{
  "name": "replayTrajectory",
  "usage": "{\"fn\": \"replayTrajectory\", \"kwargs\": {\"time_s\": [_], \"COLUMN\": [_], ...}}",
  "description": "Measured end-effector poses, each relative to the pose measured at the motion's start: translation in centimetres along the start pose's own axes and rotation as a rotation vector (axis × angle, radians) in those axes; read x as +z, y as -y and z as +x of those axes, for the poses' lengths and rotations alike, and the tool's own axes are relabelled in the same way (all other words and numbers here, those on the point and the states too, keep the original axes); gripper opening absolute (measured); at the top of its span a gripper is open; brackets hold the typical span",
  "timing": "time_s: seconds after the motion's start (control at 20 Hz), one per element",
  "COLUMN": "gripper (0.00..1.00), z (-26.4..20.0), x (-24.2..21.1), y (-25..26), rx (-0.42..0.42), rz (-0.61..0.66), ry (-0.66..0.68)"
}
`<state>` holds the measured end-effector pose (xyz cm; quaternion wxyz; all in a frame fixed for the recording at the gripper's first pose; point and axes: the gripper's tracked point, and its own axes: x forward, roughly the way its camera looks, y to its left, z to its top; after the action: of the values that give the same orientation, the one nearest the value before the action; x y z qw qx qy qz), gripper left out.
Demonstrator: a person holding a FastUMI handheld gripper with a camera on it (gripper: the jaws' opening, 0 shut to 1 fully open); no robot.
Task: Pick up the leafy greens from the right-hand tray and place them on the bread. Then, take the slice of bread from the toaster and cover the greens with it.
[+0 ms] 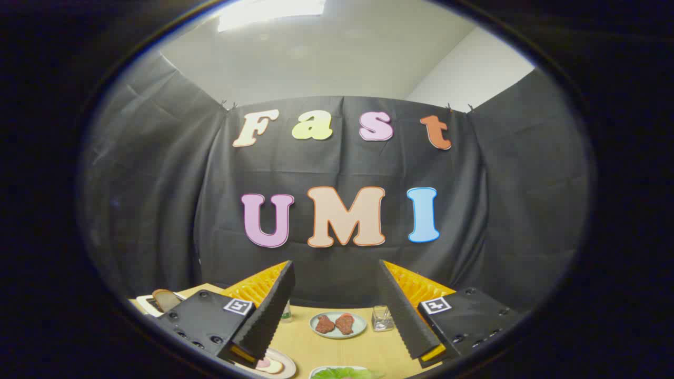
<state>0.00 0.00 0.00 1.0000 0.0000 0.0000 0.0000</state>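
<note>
Gripper (pixel 337 273) wide open, empty, above leafy greens (pixel 342 373).

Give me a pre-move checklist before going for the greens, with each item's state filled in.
1. Gripper open, holding nothing: ok.
2. Greens located, low between the fingers on their tray: ok.
3. Fingers down at the greens: not ok, they sit well above the table.
4. Bread slice standing in the toaster: ok.
5. Plate with the base bread, beside the left finger: cannot tell, mostly hidden.
6. Meat plate and glass lie beyond the greens, off the path: ok.
</note>
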Motion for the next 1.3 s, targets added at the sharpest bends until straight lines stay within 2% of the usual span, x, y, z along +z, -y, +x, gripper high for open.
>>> {"fn": "replayTrajectory", "kwargs": {"time_s": [0.9, 1.3], "gripper": [0.99, 1.00], "z": [1.6, 2.3], "x": [-1.1, -3.1], "y": [2.4, 2.3], "rx": [-0.020, 0.075], "rz": [0.015, -0.028], "ry": [-0.029, -0.077]}}
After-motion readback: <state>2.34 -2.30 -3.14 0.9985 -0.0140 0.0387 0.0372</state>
